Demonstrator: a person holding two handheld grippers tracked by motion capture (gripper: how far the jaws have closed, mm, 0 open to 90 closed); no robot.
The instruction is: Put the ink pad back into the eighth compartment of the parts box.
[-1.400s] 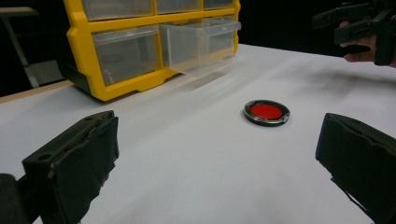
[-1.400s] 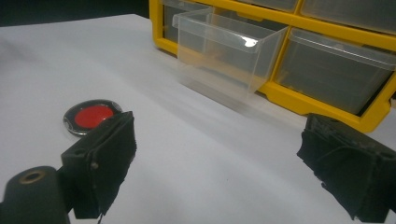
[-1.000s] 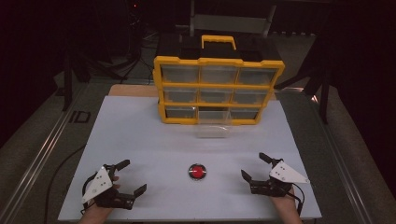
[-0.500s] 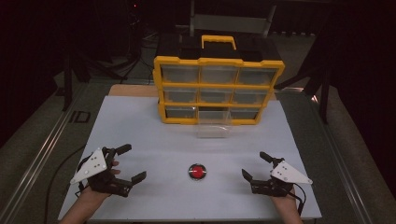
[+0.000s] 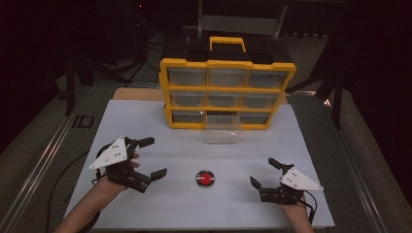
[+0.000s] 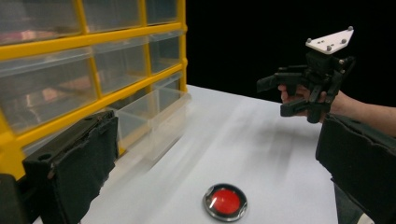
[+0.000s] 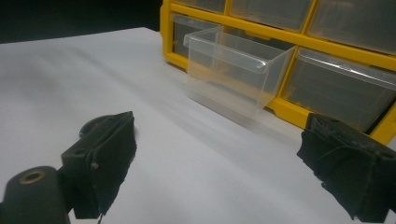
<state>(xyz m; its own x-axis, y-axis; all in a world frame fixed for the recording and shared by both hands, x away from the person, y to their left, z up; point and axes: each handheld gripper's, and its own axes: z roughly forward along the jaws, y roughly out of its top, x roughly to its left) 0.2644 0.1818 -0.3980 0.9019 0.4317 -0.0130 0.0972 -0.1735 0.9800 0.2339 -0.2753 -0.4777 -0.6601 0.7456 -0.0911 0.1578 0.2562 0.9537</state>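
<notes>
Item 1, my left gripper (image 5: pixel 151 158): held above the white table (image 5: pixel 160 213) near its front left corner, lifted off the surface, jaws spread wide with nothing between them; it points toward the middle of the table. Its grey three-cornered plate faces up and left. In the left gripper view the two black padded jaws stand far apart at the bottom corners.

Item 2, my right gripper (image 5: pixel 263 172): low over the table near its front right corner, jaws likewise wide apart and empty, pointing toward the far left. In the left gripper view it shows (image 6: pixel 273 96) at the upper right, held in my hand.

Item 3, red button (image 5: pixel 205 178): small round disc with a metal rim, lying flat on the table near the front edge, about midway between the two grippers and apart from both. In the left gripper view it sits (image 6: pixel 225 202) low between the jaws.

Item 4, yellow drawer cabinet (image 5: pixel 227 62): stands at the far edge of the table, centred, black top with a yellow handle, three rows of three clear drawers.

Item 5, clear drawer (image 5: pixel 222 128): bottom row, middle compartment, pulled out toward the front and resting over the table; looks empty. In the right gripper view it juts (image 7: pixel 236 65) out of the cabinet's lowest row, ahead between the jaws
</notes>
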